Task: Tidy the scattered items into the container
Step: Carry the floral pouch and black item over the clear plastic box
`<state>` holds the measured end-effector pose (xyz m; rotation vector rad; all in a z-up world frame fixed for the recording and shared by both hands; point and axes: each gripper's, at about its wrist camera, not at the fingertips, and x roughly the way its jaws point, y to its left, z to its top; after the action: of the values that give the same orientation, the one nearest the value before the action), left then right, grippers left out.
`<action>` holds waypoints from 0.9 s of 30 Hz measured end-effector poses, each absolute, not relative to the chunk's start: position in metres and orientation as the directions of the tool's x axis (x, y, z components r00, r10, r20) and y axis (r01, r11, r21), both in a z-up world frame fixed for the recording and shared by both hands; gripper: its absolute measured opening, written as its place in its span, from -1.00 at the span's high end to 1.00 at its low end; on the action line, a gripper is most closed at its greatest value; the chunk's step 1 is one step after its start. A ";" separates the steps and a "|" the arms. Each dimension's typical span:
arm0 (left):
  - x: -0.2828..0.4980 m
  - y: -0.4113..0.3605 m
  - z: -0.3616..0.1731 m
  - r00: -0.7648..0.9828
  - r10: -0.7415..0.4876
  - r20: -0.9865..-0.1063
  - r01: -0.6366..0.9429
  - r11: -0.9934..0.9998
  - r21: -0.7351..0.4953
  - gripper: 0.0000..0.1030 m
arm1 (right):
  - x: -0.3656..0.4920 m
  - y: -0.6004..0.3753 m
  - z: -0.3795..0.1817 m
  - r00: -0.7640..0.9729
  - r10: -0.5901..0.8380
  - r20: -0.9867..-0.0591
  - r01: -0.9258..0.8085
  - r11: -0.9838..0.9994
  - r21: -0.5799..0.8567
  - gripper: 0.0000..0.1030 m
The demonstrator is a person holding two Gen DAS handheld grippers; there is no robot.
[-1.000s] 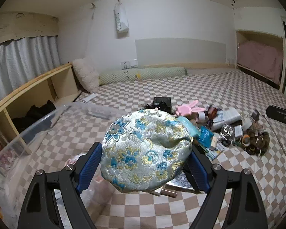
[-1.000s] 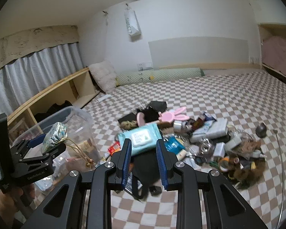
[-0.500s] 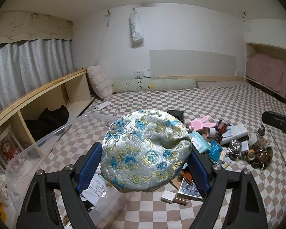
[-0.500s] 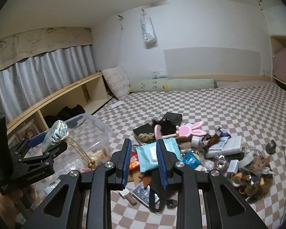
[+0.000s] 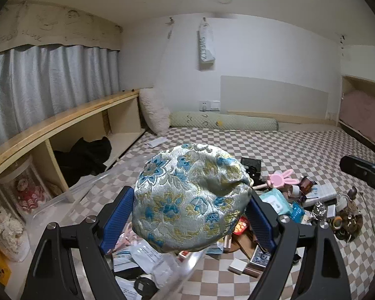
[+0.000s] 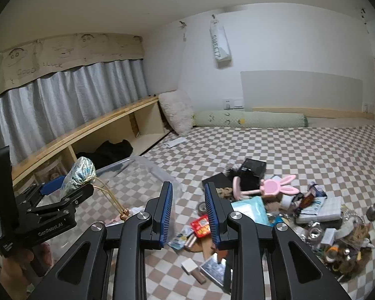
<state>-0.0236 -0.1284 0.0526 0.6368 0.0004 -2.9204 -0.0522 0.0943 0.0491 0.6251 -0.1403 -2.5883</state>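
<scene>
1. The left gripper [image 5: 191, 205] is seen clamped on a brocade drawstring pouch [image 5: 191, 197], which is pressed between the two blue pads [image 5: 116, 218] and fills the gap between them.
2. In the right wrist view the same pouch [image 6: 78, 176] is held aloft, with its tan drawstring [image 6: 112, 197] hanging below the fingers.
3. The right gripper [image 6: 188, 215] is observed with fingers parted and nothing between the pads.
4. Below and ahead of the left fingers, the clear plastic container [image 5: 70, 195] is noted; papers and small packets are visible inside it.
5. Just beyond the right fingertips, a red snack packet [image 6: 201, 226] lies on the checkered bed cover [image 6: 300, 150].
6. Further ahead and to the right of the fingers, a scattered pile is recorded, including a pink bunny mirror [image 6: 275, 186], a wet-wipes pack [image 6: 251, 208] and a black box [image 6: 252, 168].
7. Farthest ahead, a green bolster [image 6: 250, 120] lies against the wall.
</scene>
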 end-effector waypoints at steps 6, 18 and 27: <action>-0.023 -0.145 0.055 -0.892 -0.179 -0.415 0.189 -0.982 0.018 -0.67 | -0.056 0.069 0.056 -0.769 -0.498 -0.401 0.458 -0.867 0.198 0.47; -0.015 -0.183 0.061 -0.875 -0.249 -0.416 0.276 -0.961 -0.006 -0.67 | -0.060 0.019 0.059 -0.733 -0.540 -0.413 0.528 -0.835 0.156 0.47; -0.016 -0.203 0.054 -0.848 -0.274 -0.454 0.313 -0.950 -0.012 -0.67 | -0.066 -0.017 0.052 -0.694 -0.569 -0.441 0.572 -0.808 0.142 0.47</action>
<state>-0.0162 -0.2032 0.0541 0.6587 0.1230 -2.7542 -0.0659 -0.0173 0.0519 0.6295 0.0090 -2.4308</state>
